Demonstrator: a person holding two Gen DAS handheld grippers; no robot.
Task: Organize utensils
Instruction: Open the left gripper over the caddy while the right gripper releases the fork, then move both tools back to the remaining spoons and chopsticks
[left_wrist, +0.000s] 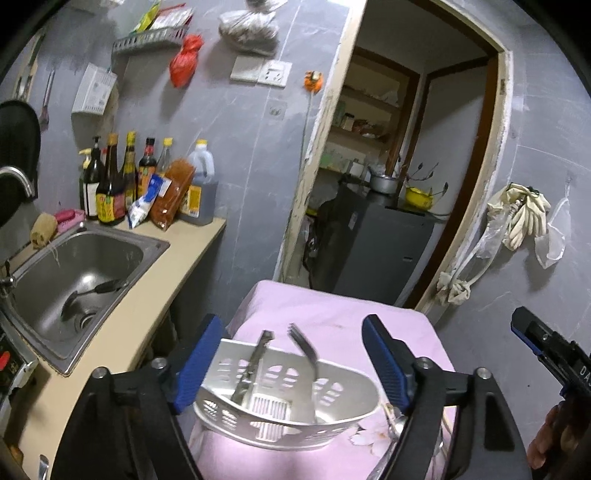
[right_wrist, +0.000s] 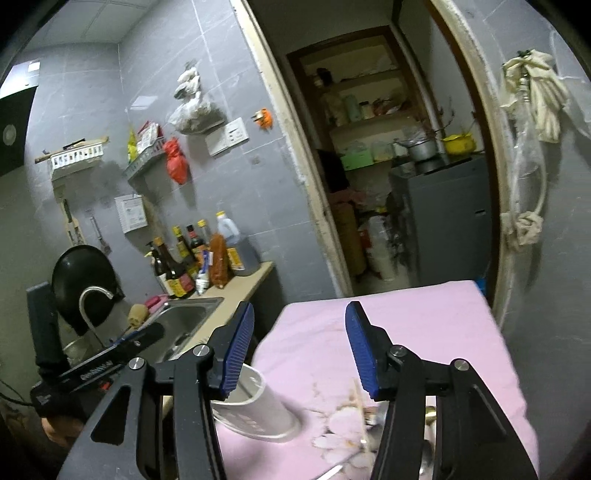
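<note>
A white perforated basket (left_wrist: 288, 406) sits on the pink-covered table (left_wrist: 325, 306). A fork (left_wrist: 306, 347) and a flat metal utensil (left_wrist: 255, 362) lean inside it. My left gripper (left_wrist: 292, 321) is open, its blue pads standing wide on either side of the basket with nothing pressed between them. A spoon (left_wrist: 391, 424) lies just right of the basket. In the right wrist view my right gripper (right_wrist: 300, 306) is open and empty above the cloth. The white basket (right_wrist: 258, 406) is below its left finger, and chopsticks (right_wrist: 360, 413) and more cutlery lie by its right finger.
A steel sink (left_wrist: 147, 243) with a ladle (left_wrist: 92, 291) in it lies to the left, with sauce bottles (left_wrist: 110, 184) behind it on the counter. A doorway beyond the table shows a grey fridge (left_wrist: 380, 251). Rags (left_wrist: 517, 214) hang on the right wall.
</note>
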